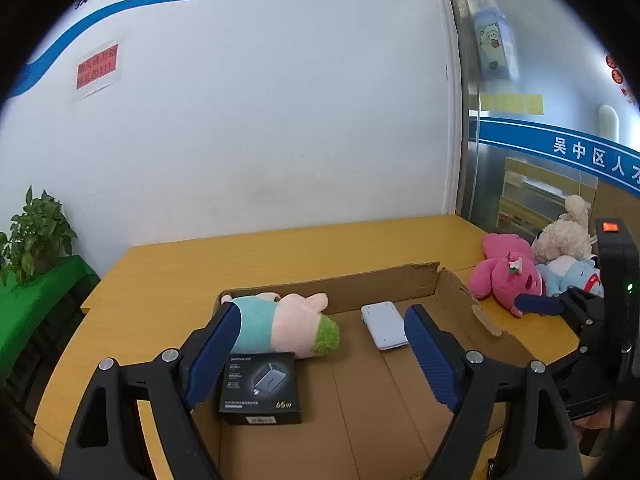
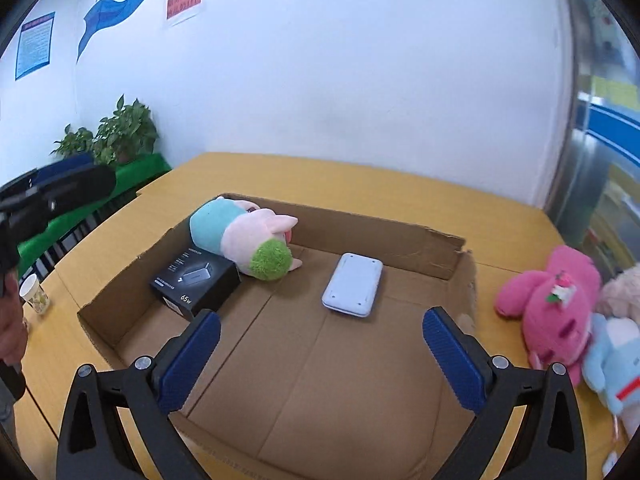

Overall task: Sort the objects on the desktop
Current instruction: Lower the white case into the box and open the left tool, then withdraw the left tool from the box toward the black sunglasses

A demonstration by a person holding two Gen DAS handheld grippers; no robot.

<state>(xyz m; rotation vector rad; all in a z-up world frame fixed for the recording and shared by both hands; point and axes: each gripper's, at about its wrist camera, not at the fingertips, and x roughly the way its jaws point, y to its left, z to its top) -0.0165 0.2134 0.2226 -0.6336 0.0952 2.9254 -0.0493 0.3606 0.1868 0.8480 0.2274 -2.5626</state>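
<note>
Left gripper [image 1: 320, 352]: jaws stand wide apart and hold nothing. Beyond the left jaw, inside the cardboard box [image 1: 384, 284], lies a pig plush toy [image 1: 284, 324] on its side, its green end towards the middle of the box. A black charger box [image 1: 260, 388] lies flat just inside the left jaw, touching the toy's near side. A white flat device [image 1: 384, 326] lies on the box floor just beyond the right jaw, apart from the toy.

Right gripper [image 2: 322, 356]: jaws spread wide, empty, above the bare box floor [image 2: 320, 380]. The white device lies ahead between the two jaws; the charger box and pig toy lie ahead of the left jaw.

Outside the box, on the yellow table [image 2: 400, 184], right of the right jaw: a pink plush toy [image 2: 552, 308], a light blue plush toy [image 2: 616, 364] touching it, and a cream plush toy [image 1: 564, 236] behind them. A paper cup [image 2: 35, 293] stands on the table far left of the jaws. Potted plants [image 2: 124, 128] stand on a green-covered surface by the wall.
</note>
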